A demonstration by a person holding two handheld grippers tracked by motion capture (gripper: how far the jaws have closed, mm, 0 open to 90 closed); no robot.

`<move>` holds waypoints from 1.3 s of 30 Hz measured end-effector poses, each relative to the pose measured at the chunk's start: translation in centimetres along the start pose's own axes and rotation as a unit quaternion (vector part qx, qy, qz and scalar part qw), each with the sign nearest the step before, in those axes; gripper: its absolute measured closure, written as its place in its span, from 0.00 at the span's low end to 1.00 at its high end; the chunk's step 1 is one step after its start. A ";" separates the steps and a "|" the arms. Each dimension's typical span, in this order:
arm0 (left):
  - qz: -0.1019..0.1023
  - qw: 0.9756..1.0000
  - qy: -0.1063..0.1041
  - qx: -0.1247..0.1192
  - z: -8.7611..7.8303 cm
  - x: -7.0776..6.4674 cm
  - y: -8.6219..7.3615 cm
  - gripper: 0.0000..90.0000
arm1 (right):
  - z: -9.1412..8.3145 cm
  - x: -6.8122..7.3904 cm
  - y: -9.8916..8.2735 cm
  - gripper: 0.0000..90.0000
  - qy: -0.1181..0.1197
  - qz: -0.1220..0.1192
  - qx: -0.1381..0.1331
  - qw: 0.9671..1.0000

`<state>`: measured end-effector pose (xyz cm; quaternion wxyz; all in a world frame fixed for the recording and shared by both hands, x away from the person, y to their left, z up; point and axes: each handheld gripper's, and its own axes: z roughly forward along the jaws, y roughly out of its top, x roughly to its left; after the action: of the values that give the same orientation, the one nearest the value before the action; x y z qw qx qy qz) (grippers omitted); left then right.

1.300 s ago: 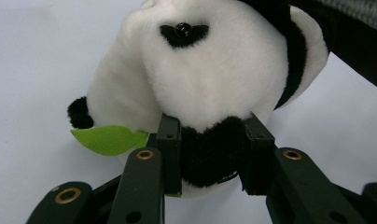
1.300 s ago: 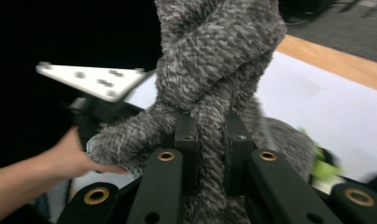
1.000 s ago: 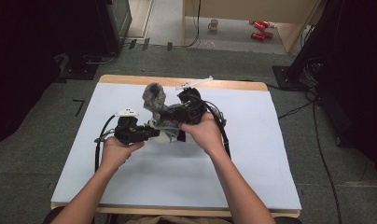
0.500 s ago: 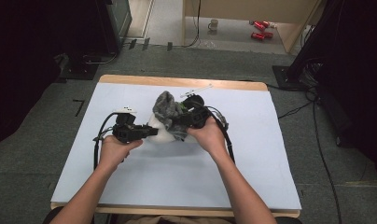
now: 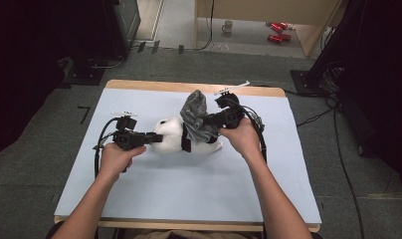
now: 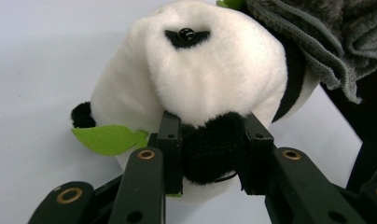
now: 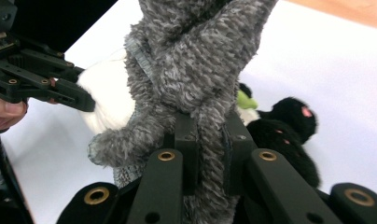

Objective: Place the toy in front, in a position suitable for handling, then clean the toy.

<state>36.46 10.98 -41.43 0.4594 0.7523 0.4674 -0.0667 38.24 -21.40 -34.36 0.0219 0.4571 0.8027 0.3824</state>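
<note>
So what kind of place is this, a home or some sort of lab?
Probably a lab or recording studio rather than a home. The table wears a plain pale cover, cables trail over grey carpet, and dark equipment stands ring it. A mug sits on the floor behind.

The table's pale blue mat sits on a wooden top, whose edge shows as a strip at the 12 o'clock side. Beyond it, on the grey floor, a mug stands at about 12 o'clock, with two red cans lying just to its right — toward 1 o'clock. Black cables trail over the carpet at 3 o'clock, and a dark stand base rests at 10 o'clock
</note>
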 end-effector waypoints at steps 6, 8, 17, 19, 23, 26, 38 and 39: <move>-0.010 1.000 0.003 -0.010 0.3 0.7 0.2 0.75 | -1.2 -0.5 0.8 0.89 -0.003 0.008 -0.012 1.000; -0.009 1.000 0.004 -0.009 0.2 0.8 0.2 0.75 | -1.3 -0.5 1.3 0.89 -0.004 0.004 -0.010 1.000; 0.000 1.000 0.004 -0.008 0.3 0.7 0.3 0.75 | -3.0 -1.3 1.9 0.89 -0.028 0.012 -0.022 0.999; 0.002 1.000 0.003 -0.006 0.5 0.7 0.3 0.75 | -3.3 -1.4 1.8 0.89 -0.028 0.012 -0.020 0.999; 0.001 1.000 0.005 -0.005 0.8 0.5 0.5 0.75 | -3.7 -1.4 1.7 0.89 -0.006 0.020 -0.026 0.999; 0.000 1.000 0.002 -0.006 0.9 0.4 0.5 0.75 | -3.9 -0.2 2.1 0.89 0.013 0.016 -0.038 0.999; -0.008 1.000 -0.001 -0.006 1.0 0.5 0.6 0.75 | -1.9 6.8 5.3 0.89 0.055 -0.050 -0.031 0.997; -0.009 1.000 -0.001 -0.006 1.0 0.5 0.6 0.75 | -1.4 7.1 5.4 0.89 0.058 -0.052 -0.026 0.997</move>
<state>37.59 10.44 -41.90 0.4637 0.7455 0.4739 -0.0684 37.43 -15.36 -27.67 0.0067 0.3911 0.8149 0.4278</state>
